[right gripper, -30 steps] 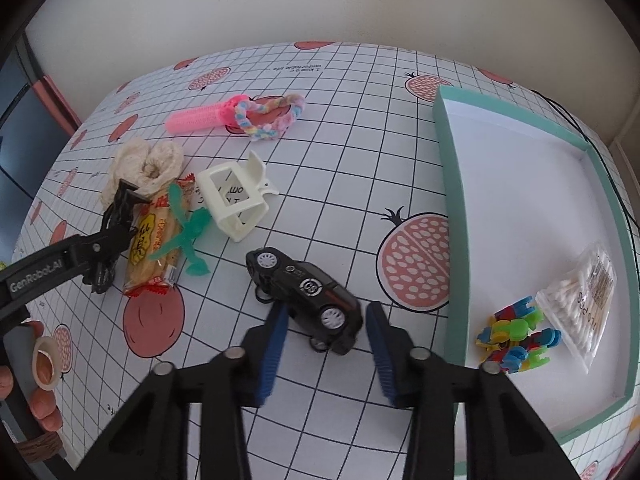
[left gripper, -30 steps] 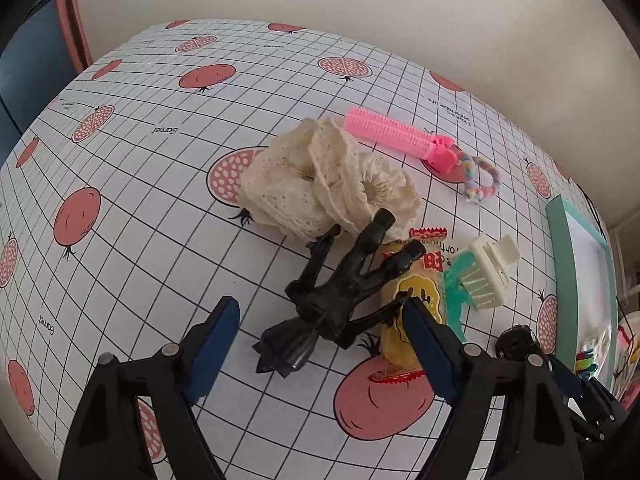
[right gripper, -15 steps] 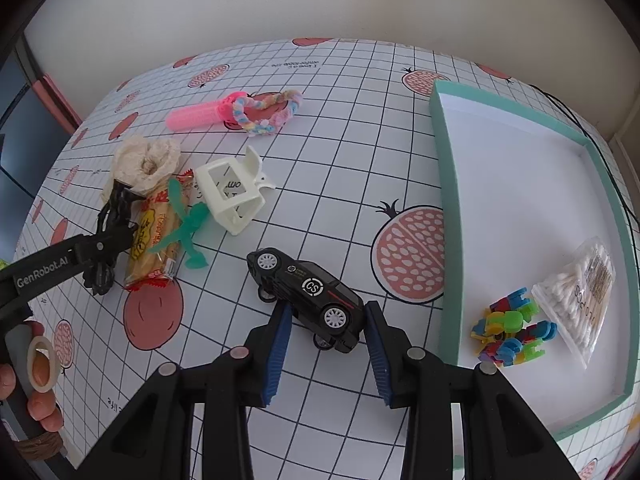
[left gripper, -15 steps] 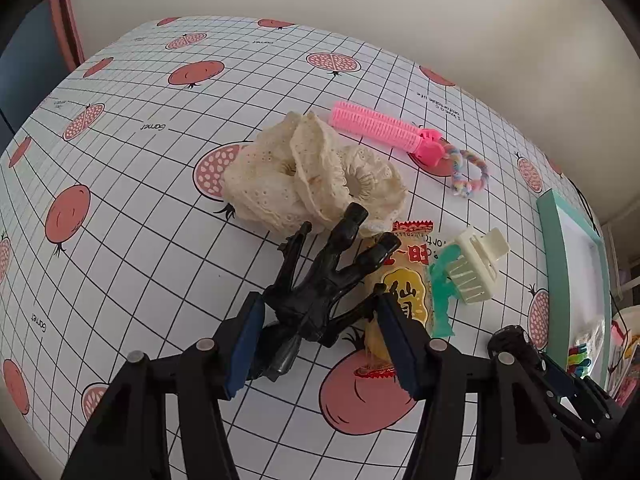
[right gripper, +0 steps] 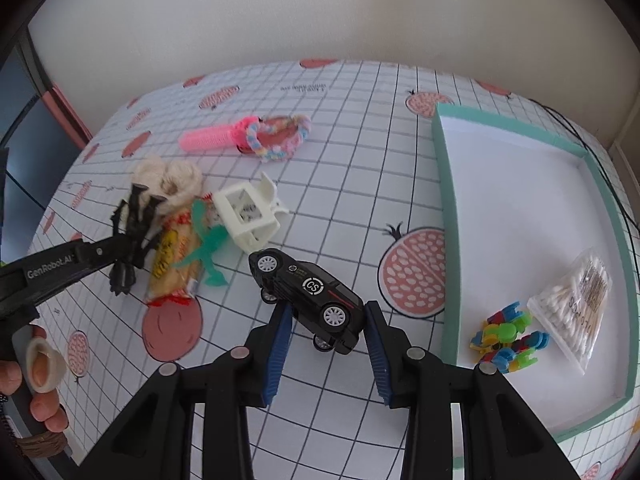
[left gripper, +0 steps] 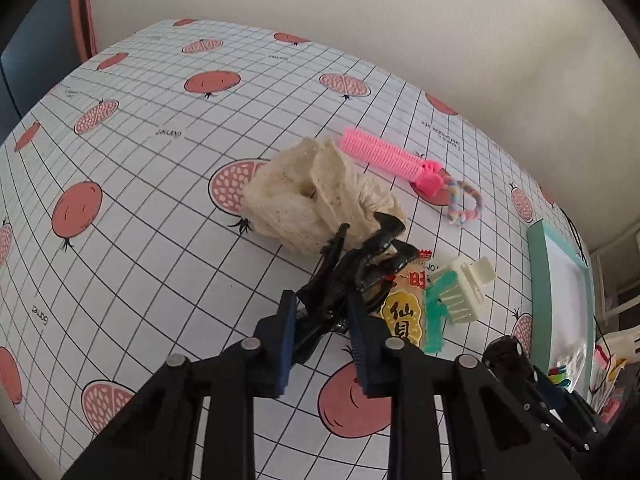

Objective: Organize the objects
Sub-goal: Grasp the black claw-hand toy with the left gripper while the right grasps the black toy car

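Right wrist view shows the right gripper (right gripper: 325,334) with its blue pads pressed against the flanks of a small black die-cast toy car (right gripper: 308,295) marked with a white CS roundel; the car sits nose-up and tilted, its rear wheels apparently off the pomegranate-print gridded tablecloth (right gripper: 360,152), so the jaws look clamped on it; just to its right stands the shallow teal-rimmed white tray (right gripper: 443,208), already holding a clear bag of cotton swabs (right gripper: 572,308) and a cluster of bright plastic building pieces (right gripper: 508,340). Left wrist view has the left gripper (left gripper: 322,344) closed on the handle end of a glossy black plastic claw hair clip (left gripper: 352,268), whose prongs rest against a cream lace scrunchie (left gripper: 316,196) and a yellow snack packet (left gripper: 402,316); nearby lie a cream plastic claw clip (left gripper: 464,288), a pink ribbed hair roller (left gripper: 384,156) and a pastel braided hair tie (left gripper: 464,204). As a judgement, the car should be rigid, fairly dense and smooth-sided, so a grip across the doors, near its middle, suits it best; held near the tail it could pivot. The black clip is probably light, stiff and springy, with prongs prone to snag the lace; a hold on its pinch tabs keeps it steady.
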Tool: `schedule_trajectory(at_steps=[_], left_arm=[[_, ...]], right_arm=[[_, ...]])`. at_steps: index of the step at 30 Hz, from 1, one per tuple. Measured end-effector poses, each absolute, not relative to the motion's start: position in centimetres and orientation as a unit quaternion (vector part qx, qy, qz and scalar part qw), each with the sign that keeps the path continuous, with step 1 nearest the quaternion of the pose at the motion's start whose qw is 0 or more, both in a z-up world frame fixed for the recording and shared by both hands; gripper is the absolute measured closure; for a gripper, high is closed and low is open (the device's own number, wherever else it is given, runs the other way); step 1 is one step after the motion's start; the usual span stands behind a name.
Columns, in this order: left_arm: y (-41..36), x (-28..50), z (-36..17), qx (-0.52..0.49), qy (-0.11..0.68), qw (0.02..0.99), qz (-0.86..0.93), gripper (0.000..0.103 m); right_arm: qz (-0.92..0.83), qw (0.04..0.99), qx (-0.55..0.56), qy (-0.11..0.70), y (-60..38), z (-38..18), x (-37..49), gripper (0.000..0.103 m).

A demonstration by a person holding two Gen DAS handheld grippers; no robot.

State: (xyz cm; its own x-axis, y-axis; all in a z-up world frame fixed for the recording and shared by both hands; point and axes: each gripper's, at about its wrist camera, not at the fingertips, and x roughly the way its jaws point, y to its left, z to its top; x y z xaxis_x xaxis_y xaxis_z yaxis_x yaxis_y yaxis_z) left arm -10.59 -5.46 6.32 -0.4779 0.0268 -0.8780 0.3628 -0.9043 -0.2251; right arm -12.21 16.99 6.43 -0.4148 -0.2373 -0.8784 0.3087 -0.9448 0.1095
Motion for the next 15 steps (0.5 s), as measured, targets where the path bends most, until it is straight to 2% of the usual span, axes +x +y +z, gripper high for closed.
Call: schedule_trajectory(at_steps=[4,7,15], left_arm=[[-5.38,-10.53,6.66,0.494,0.193,0.1,-0.842,0.082],[-5.6,-10.34,6.97,0.488,0.202,0.099,-0.844,0.098],[-6.07,-10.35,6.96,0.482,0.215,0.099,-0.844,0.1]], right_arm=[[-0.843,0.165,0.51,0.033,16.95,6.83,-12.2,0.064],[-0.843,0.163,0.511,0.034,17.04,6.75,-12.29,0.064],[-0.842,0.161,0.514,0.031,17.48,6.63,-12.38,0.064]])
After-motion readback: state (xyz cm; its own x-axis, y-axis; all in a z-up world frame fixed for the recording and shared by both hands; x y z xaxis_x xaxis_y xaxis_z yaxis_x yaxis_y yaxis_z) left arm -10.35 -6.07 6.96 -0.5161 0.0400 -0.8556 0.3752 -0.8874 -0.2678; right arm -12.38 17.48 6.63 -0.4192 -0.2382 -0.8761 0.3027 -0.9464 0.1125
